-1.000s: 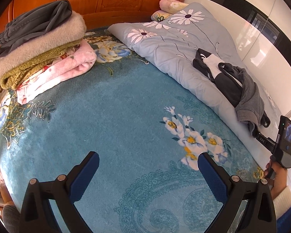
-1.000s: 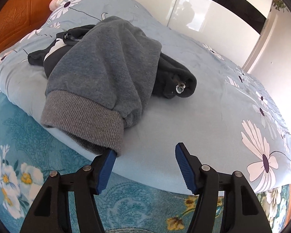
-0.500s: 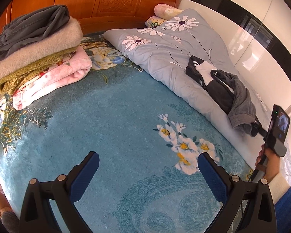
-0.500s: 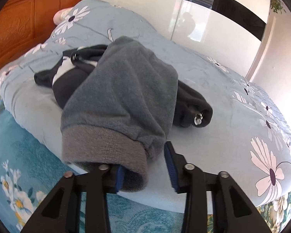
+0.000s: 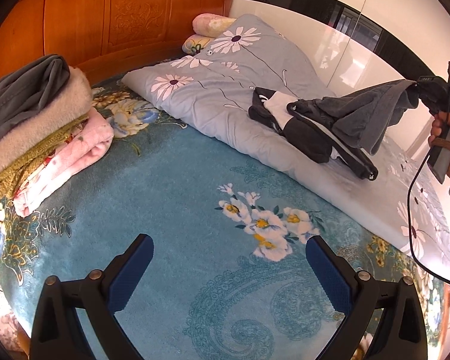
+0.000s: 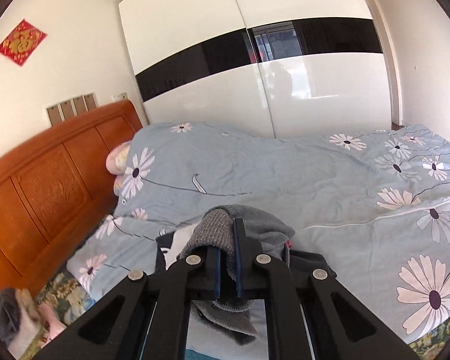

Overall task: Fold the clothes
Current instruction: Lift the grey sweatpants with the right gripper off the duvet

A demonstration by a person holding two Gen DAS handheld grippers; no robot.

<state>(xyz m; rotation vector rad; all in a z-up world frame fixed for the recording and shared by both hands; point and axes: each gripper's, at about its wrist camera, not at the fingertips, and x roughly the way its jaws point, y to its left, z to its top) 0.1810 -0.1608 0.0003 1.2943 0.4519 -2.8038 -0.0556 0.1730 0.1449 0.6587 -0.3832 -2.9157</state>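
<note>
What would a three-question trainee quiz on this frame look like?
1. True or false: the right gripper is shut on the grey sweater.
2. Which gripper is open over the blue floral blanket? A) left B) right
3. Fill in: under the grey sweater, on the grey daisy quilt, lies a black and ____ garment.

Key: 1 true; 2 A, the left gripper; 3 white.

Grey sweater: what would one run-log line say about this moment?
right gripper: shut on grey sweater, cuff lifted off quilt | left gripper: open, empty, above blue blanket
</note>
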